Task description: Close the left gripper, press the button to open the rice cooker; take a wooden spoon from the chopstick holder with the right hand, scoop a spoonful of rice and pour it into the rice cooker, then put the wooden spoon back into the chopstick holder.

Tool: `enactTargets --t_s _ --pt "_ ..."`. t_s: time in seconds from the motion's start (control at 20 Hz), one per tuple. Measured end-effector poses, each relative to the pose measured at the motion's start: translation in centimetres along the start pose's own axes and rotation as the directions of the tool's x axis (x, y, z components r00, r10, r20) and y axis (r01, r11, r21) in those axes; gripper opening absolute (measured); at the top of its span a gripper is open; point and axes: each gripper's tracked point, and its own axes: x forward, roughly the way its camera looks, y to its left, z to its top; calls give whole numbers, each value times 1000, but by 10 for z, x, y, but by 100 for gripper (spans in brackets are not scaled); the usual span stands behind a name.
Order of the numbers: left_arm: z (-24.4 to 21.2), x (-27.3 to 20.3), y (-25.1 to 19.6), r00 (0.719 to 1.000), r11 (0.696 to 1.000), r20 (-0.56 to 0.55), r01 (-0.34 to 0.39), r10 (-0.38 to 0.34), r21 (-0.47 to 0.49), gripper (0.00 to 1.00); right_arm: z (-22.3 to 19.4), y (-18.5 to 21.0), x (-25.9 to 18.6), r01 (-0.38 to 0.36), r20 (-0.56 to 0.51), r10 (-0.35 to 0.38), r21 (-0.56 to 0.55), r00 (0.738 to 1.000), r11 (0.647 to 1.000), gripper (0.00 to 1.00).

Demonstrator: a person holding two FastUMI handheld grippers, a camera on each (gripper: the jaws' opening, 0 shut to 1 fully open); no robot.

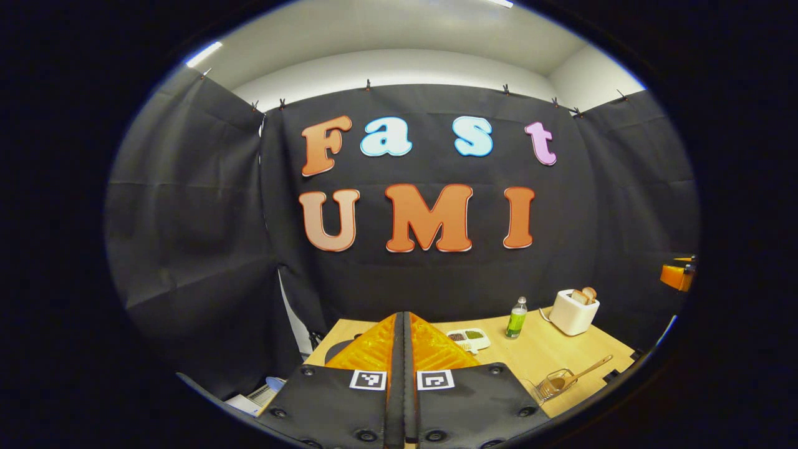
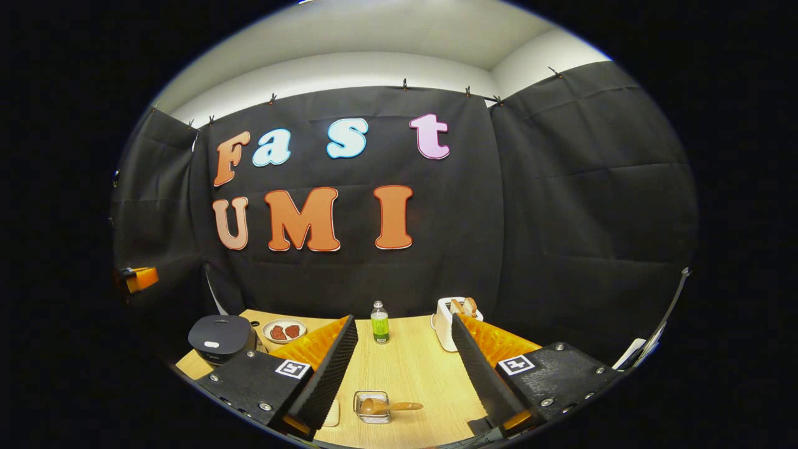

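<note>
The left gripper (image 1: 403, 324) has its two fingers pressed together with nothing between them, raised above the near part of the pale wooden table (image 1: 542, 355). Beyond its fingertips and a little to the right lies a small white divided dish (image 1: 469, 338) with dark and green fillings, then a clear bottle of green liquid (image 1: 516, 318), then a white toaster (image 1: 573, 312) with slices of bread standing in it. To the right of the shut fingers and nearer, a wire-mesh chopstick holder (image 1: 551, 385) holds a wooden spoon (image 1: 576, 376) whose handle slants out to the right.

In the right gripper view, the right gripper (image 2: 404, 327) has its jaws spread wide and empty. Directly between them and low down stands the chopstick holder (image 2: 372, 406) with the wooden spoon (image 2: 388, 406) lying across it, handle pointing toward the right finger. Farther ahead, between the fingertips, stands the bottle (image 2: 379, 322). The toaster (image 2: 450, 319) sits just behind the right fingertip. Outside the left finger sit a round black rice cooker (image 2: 221, 337), its lid down, and a white plate (image 2: 284, 330) carrying reddish-brown pieces.
</note>
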Motion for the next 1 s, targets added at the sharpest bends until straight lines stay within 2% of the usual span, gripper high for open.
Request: enactTargets --t_s 0.3,0.5,0.75,1.0 --pt "-77 37 13 988 999 -156 -11 5 -34 4 1 6 -3 -7 -10 7 0 1000 1000 94" --pt "-128 57 11 967 995 -255 -10 -16 -100 4 -1 10 -5 -14 -22 14 1 1000 1000 94" --pt "-181 77 19 936 998 -351 -38 15 -58 4 -4 10 -6 -11 -33 11 -1 999 1000 94" --pt "-210 82 18 913 996 -408 -47 12 -76 4 -10 2 -8 8 -45 -8 -6 999 1000 94"
